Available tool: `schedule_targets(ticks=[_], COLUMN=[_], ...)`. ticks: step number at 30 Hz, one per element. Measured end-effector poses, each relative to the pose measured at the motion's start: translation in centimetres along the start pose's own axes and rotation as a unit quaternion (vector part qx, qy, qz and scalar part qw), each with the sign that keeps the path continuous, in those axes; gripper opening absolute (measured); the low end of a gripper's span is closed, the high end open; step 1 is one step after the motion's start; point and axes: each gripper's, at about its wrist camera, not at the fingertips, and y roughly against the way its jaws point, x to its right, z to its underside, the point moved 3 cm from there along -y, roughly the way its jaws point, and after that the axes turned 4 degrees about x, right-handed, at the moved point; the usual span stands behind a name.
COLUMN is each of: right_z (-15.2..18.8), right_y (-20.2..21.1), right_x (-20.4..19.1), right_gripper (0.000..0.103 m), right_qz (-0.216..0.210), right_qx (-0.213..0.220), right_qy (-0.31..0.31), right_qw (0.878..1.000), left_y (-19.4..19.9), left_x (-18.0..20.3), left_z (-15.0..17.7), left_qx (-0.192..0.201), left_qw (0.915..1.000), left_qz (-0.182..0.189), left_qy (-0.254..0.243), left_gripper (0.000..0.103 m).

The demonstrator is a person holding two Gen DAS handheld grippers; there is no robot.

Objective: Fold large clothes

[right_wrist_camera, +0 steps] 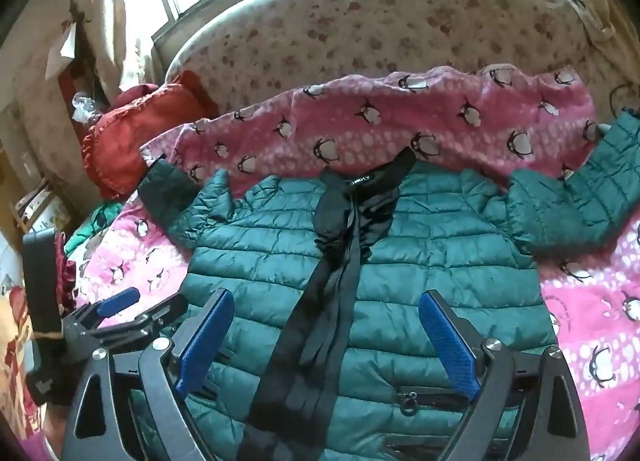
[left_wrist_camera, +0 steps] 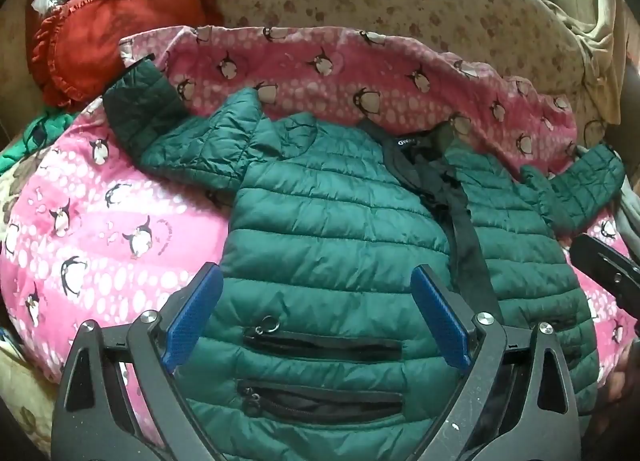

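Left wrist view, left to right: red ruffled pillow (left_wrist_camera: pixel 108 49), pink penguin blanket (left_wrist_camera: pixel 100 197) covering the bed, green quilted jacket (left_wrist_camera: pixel 340 221) spread flat on it. Left gripper (left_wrist_camera: pixel 316 317) and right gripper (right_wrist_camera: pixel 326 331) jaws spread, empty, above the jacket.

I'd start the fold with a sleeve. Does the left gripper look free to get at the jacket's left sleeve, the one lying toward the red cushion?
Probably yes. The left gripper hangs open over the jacket, and the sleeve lies uncovered on the pink blanket with nothing across it.
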Motion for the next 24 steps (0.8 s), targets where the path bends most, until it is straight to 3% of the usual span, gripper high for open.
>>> schedule_targets(ticks=[12, 20, 24], right_z=[0.3, 0.9, 0.7], right_y=[-1.8, -2.0, -2.1], right_x=[-0.6, 0.2, 0.8], right_gripper=[0.093, 0.093, 0.093], right_qz=[0.031, 0.046, 0.055], right_qx=[-0.001, -0.004, -0.003], right_qy=[-0.005, -0.014, -0.018], right_qw=[1.0, 0.999, 0.998], left_y=[0.3, -0.8, 0.0], left_x=[-0.3, 0.0, 0.5], left_z=[-0.3, 0.3, 0.3], left_qx=[0.015, -0.012, 0.031], left_qw=[0.9999, 0.9997, 0.9992], left_qz=[0.0, -0.021, 0.007], left_qy=[0.006, -0.001, 0.025], left_gripper=[0.095, 0.095, 0.095])
